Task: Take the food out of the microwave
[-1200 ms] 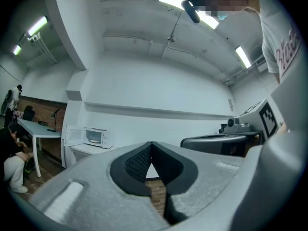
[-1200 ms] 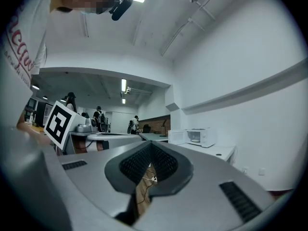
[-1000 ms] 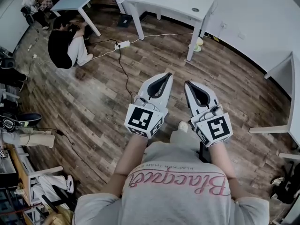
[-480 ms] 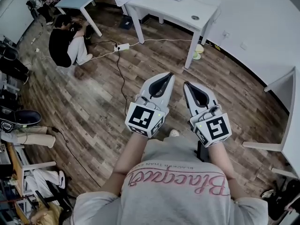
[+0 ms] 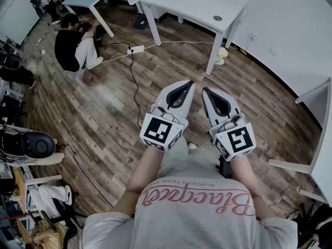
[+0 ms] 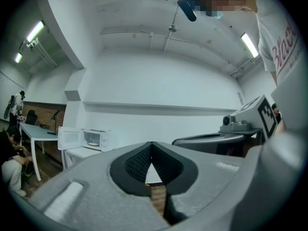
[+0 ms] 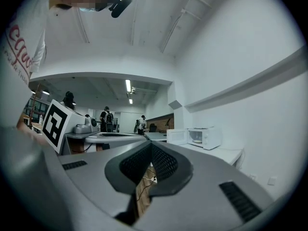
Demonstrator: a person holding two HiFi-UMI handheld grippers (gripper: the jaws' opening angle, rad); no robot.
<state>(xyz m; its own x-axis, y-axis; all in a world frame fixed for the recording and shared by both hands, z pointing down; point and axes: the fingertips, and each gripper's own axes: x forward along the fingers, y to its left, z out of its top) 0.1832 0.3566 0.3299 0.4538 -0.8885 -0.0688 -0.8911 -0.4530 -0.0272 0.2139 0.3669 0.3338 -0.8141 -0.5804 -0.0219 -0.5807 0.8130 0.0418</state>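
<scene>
A: As far as I can judge, you haven't started on the food yet. Your left gripper (image 6: pixel 152 144) has its jaws pressed together with nothing between them, and your right gripper (image 7: pixel 151 144) is the same, closed and empty

B: Agreed. You hold both level in front of your chest, side by side above the wooden floor (image 5: pixel 104 102). The microwave (image 6: pixel 96 139) is well apart from you, across the room on the white counter (image 6: pixel 79 152)

A: One thing is already in your favour: its door (image 6: pixel 70 137) stands swung open, so you likely need no opening step. In the right gripper view you can see the food (image 7: pixel 197 140), pale and flat, sitting inside the cavity

B: So nearly everything is left. You have to get up to the counter, spread the jaws, reach in, take hold and bring it out. Whether it sits on a plate or in a shallow bowl I can't tell; it is too small from here

A: On your way, mind the seated person (image 5: pixel 72 43) and the power strip (image 5: pixel 136 49) off to your left
</scene>
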